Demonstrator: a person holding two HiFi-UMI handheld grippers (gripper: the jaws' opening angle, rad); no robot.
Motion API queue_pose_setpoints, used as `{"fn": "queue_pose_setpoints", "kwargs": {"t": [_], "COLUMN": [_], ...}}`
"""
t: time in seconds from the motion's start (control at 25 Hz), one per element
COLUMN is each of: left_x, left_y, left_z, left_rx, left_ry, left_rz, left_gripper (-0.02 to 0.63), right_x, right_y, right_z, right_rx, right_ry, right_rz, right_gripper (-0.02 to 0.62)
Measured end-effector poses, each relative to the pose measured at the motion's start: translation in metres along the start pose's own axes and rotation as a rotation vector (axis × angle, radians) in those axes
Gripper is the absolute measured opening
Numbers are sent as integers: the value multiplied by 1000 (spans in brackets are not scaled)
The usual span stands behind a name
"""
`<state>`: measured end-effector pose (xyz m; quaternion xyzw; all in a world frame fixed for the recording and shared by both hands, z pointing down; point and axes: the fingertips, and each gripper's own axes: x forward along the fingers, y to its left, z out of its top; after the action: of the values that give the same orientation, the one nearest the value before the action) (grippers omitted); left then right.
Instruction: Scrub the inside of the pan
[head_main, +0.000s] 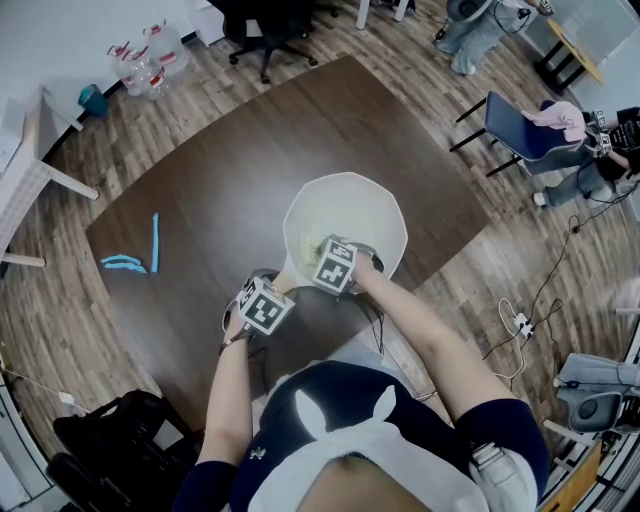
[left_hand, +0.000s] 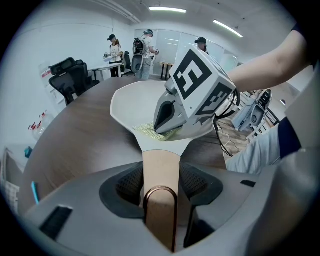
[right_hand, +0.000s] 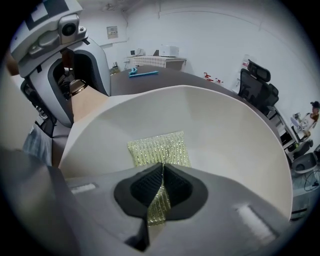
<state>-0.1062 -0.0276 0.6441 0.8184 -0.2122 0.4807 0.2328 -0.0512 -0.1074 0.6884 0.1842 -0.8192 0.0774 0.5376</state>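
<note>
Right gripper (right_hand: 161, 172) pinches glittery yellow-green cloth (right_hand: 159, 149) inside white, tan-handled pan (right_hand: 225, 135).

in the jaws of the right gripper (right_hand: 160, 169), the scrubbing cloth (right_hand: 159, 147) is coarse woven mesh with a glittery sheen. beyond them the pan (right_hand: 225, 130) looks smooth, matt. between the jaws of the left gripper (left_hand: 161, 176), the handle (left_hand: 161, 167) looks like pale smooth wood, with a glossy coppery metal loop (left_hand: 160, 188).
</note>
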Motion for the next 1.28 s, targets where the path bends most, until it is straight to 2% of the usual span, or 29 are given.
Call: {"fn": "queue_pose_setpoints", "kwargs": {"t": [0.6, 1.28], "left_x": [0, 2], "left_y": [1, 0], "left_z": [2, 1], "left_rx": [0, -6], "left_ry": [-9, -6], "left_rz": [1, -1], "left_gripper": [222, 222], "right_x": [9, 10], "right_y": [-25, -65], "right_z": [9, 4], "right_rx": [0, 143], "right_ry": [-14, -12], "right_rz": [-104, -166], "right_gripper": [9, 11]}}
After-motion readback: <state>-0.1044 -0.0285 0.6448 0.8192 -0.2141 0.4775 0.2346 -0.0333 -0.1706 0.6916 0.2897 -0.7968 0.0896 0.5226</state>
